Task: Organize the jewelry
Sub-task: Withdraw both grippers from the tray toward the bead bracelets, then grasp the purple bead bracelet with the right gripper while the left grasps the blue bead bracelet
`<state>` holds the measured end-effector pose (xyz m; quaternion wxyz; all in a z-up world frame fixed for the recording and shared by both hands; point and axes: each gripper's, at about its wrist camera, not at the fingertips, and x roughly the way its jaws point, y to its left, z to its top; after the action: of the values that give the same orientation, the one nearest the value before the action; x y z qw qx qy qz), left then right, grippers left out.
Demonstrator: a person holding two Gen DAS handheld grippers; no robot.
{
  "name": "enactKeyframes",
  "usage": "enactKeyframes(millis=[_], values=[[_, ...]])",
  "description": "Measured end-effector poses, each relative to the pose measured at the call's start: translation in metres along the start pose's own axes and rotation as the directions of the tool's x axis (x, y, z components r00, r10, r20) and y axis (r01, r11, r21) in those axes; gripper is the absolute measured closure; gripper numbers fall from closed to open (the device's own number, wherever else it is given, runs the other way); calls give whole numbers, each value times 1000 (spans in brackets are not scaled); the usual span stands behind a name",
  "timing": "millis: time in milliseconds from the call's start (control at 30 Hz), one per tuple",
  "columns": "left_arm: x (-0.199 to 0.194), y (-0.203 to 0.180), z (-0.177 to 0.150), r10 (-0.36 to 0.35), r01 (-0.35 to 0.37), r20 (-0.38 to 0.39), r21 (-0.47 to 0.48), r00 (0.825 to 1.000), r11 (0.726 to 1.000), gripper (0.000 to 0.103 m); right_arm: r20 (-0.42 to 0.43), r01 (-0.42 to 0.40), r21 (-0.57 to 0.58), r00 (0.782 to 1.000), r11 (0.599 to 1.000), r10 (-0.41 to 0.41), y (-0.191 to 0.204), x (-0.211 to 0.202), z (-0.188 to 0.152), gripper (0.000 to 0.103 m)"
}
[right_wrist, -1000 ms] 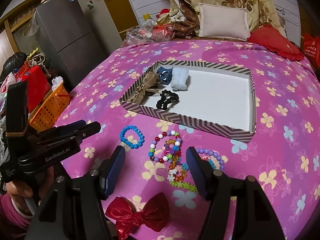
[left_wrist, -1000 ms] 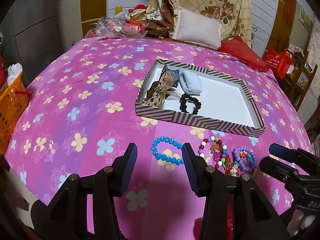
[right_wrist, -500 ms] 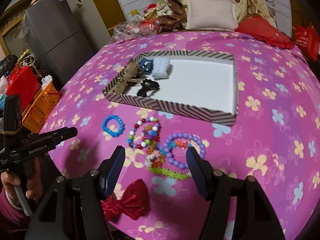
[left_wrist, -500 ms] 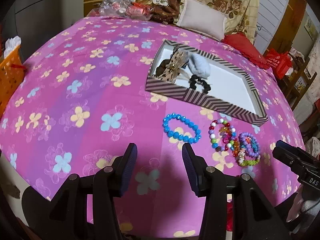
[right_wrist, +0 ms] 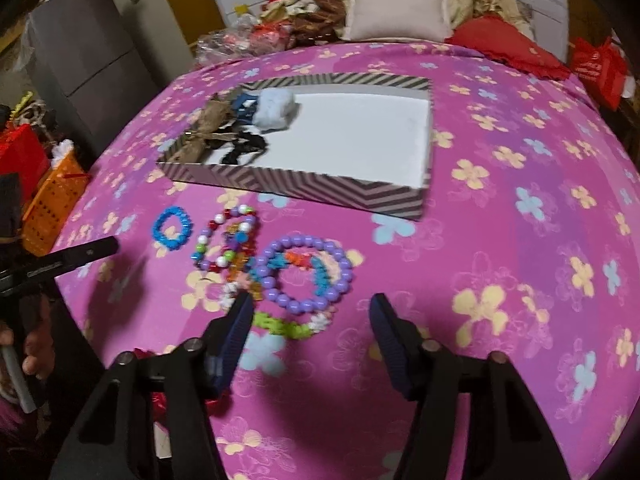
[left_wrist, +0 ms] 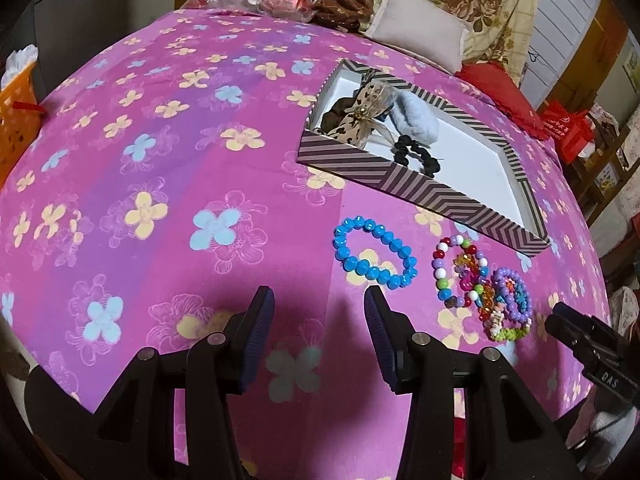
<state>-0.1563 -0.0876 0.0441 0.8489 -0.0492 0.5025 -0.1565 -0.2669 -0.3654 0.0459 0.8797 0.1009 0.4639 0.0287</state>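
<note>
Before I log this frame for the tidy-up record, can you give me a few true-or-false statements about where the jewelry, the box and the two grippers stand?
1. The blue bead bracelet lies on the pink bedspread, outside the striped box. True.
2. The right gripper is shut on the purple bead bracelet. False: its fingers are apart and hold nothing.
3. The black scrunchie lies inside the box. True.
4. The box is packed full. False: its items sit at one end, the rest is bare white floor.
5. The left gripper is open. True.
</note>
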Motion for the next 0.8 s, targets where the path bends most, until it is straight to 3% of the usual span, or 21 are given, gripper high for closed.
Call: enactKeyframes(millis=[300, 467, 800], values=[[14, -1, 10, -3, 3, -15, -19, 1000, 1000, 60, -29, -12, -127, 1000, 992, 8, 28, 33, 5, 70], [22, 0, 15, -6, 5, -26, -33, 1000, 999, 60, -44, 12, -209, 999, 978, -22, 40, 46, 6, 77], [43, -10, 22, 3, -4, -55, -14, 998, 1000, 60, -43, -112, -130, 993, 985, 107, 29, 52, 9, 93]])
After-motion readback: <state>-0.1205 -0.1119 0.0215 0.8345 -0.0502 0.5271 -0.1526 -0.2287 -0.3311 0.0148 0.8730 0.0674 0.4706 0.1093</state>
